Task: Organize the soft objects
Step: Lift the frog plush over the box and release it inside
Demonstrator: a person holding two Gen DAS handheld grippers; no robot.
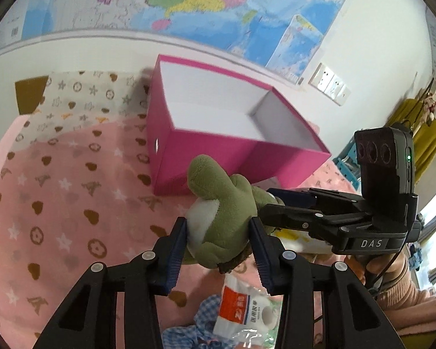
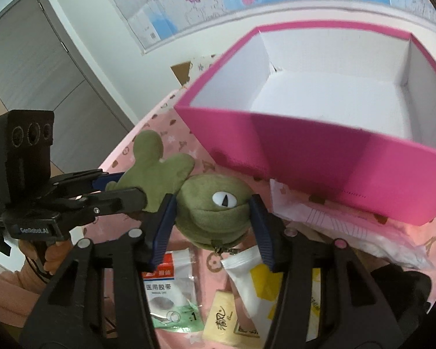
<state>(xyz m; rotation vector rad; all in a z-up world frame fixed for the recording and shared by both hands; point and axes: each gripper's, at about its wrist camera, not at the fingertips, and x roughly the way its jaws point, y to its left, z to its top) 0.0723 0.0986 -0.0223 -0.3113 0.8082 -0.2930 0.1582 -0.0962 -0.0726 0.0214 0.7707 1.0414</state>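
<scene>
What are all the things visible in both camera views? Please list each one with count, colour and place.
plush toy: one, green, held above the blanket by both grippers
box: one, pink outside, white inside, open, behind the toy
blanket: one, pink with brown and white prints, under everything
tape packet: one, clear with red label, below the toy
yellow-white pouch: one, beside the tape packet
wall map: one, multicoloured, on the wall
left gripper: black, shut on the toy's body
right gripper: black, shut on the toy's head

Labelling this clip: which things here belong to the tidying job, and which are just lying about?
In the job:
green plush toy
pink box
left hand-held gripper
right hand-held gripper

Lying about:
tape packet
wall map
yellow-and-white pouch
</scene>
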